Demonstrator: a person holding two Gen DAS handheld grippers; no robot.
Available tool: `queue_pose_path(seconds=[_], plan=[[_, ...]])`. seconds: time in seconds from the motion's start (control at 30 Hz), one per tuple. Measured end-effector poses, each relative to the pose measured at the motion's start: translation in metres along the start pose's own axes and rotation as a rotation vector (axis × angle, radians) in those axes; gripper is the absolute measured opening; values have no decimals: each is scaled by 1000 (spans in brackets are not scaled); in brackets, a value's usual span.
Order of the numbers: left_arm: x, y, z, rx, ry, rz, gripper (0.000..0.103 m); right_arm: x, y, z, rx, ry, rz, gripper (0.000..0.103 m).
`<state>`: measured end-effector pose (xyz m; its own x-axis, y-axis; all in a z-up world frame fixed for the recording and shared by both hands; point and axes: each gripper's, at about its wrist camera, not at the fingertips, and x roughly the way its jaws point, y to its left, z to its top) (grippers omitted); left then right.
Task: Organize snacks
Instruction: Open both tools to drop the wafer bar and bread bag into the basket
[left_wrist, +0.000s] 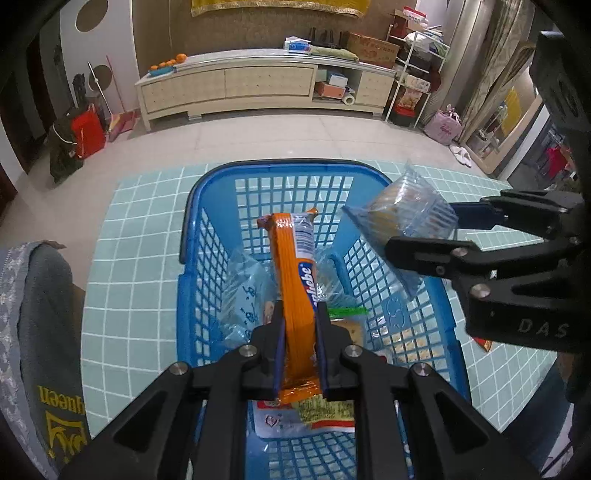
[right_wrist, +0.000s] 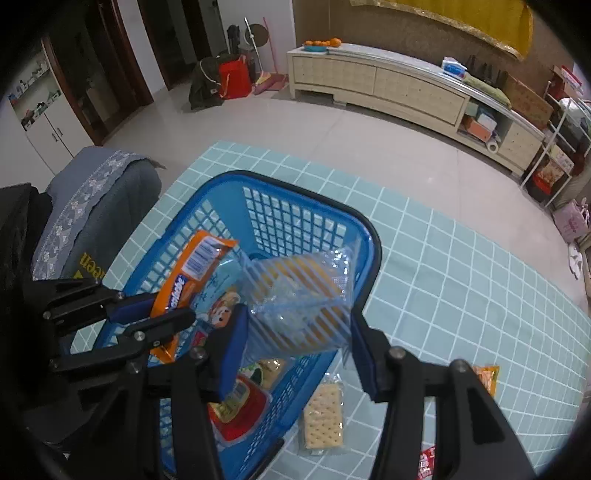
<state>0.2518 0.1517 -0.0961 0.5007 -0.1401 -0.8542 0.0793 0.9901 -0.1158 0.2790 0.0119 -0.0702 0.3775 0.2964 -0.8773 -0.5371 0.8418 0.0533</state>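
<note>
A blue mesh basket (left_wrist: 221, 236) (right_wrist: 266, 210) stands on a light blue checked tablecloth. My left gripper (left_wrist: 300, 317) is shut on a long orange biscuit packet (left_wrist: 295, 266) and holds it over the basket's inside; the same packet (right_wrist: 192, 266) appears at the left of the right wrist view. My right gripper (right_wrist: 295, 325) is shut on a clear blue-striped bag of yellow biscuits (right_wrist: 295, 295), above the basket's right rim. That bag (left_wrist: 402, 210) hangs at the right of the left wrist view. Several snack packs (left_wrist: 243, 295) lie in the basket.
On the cloth right of the basket lie a cracker pack (right_wrist: 324, 417), an orange packet (right_wrist: 485, 376) and a red wrapper (right_wrist: 426, 461). A grey cushioned seat (right_wrist: 99, 206) stands left of the table. A long cream cabinet (left_wrist: 258, 85) lines the far wall across tiled floor.
</note>
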Motion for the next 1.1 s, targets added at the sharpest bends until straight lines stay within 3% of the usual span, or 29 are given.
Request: queue_pose_path(seconds=[0.37, 0.4, 0.43, 0.5, 0.6, 1.1], plan=[[9, -5, 7, 16, 11, 7, 13, 9, 1, 6, -12, 8, -5, 60], [8, -6, 7, 15, 5, 26, 19, 10, 0, 7, -11, 11, -2, 64], [7, -6, 7, 16, 2, 38, 37, 11, 0, 7, -12, 13, -11, 67], [3, -6, 5, 21, -14, 60, 59, 11, 0, 6, -16, 4, -51, 77], [-2, -6, 2, 23, -24, 62, 59, 2, -5, 0, 3, -29, -85, 84], [-53, -44, -10, 34, -88, 34, 62, -68, -36, -46, 92, -90, -105, 88]])
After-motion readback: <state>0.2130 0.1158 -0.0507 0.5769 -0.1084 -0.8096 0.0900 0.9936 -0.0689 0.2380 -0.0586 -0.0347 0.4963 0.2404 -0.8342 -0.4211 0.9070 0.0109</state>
